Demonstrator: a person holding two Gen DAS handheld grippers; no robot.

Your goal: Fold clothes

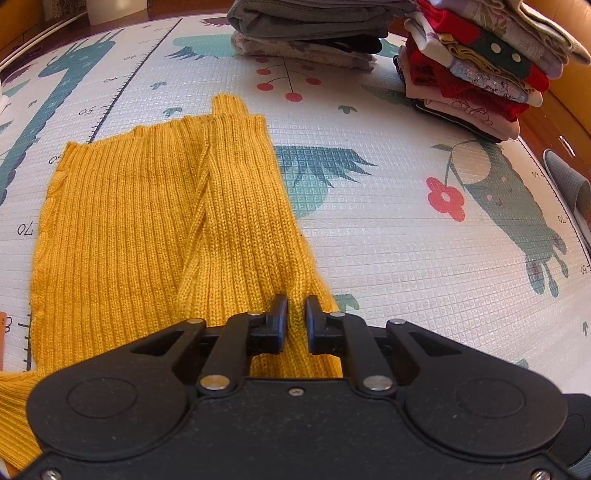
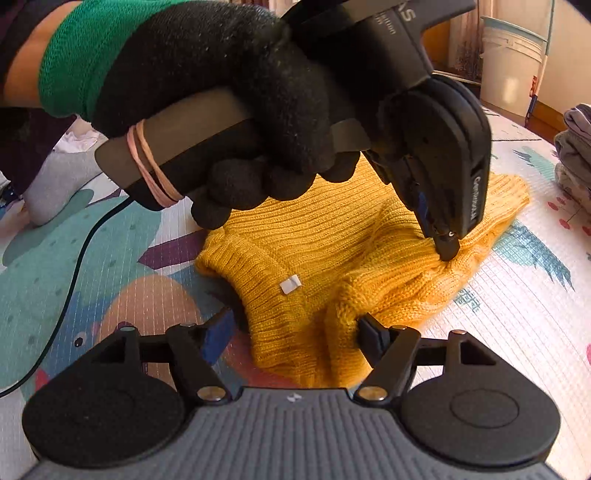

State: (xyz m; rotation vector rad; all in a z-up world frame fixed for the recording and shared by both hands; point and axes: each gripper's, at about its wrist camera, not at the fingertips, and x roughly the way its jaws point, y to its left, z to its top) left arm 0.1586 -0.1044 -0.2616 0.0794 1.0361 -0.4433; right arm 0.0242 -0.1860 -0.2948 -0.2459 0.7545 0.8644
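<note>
While the yellow knit sweater lies flat on the printed play mat in the left wrist view, the left hand-held gripper sits low over its near right edge, jaws at a narrow gap with a ridge of knit between the fingertips; pads look just clear of the fabric, not clamped. One sleeve is folded over the body and runs away from the camera, cuff at the far end. Far side of the mat: a grey folded stack and, just right of it, a taller multicolour folded stack. A grey slipper lies at the right edge of the mat. Right wrist view: the right hand-held gripper has jaws wide, straddling the bunched collar end of the same sweater. The right finger touches the knit, the left blue-padded finger stands beside the collar on the mat; no squeeze visible. A small white tag shows on the collar rib. Above, a black-gloved hand with a green cuff holds the left hand-held gripper tip-down, its tips pressing into the sweater beyond the collar. A cable trails over the mat on the left. A grey sock shows at far left, a white bucket in the background.
</note>
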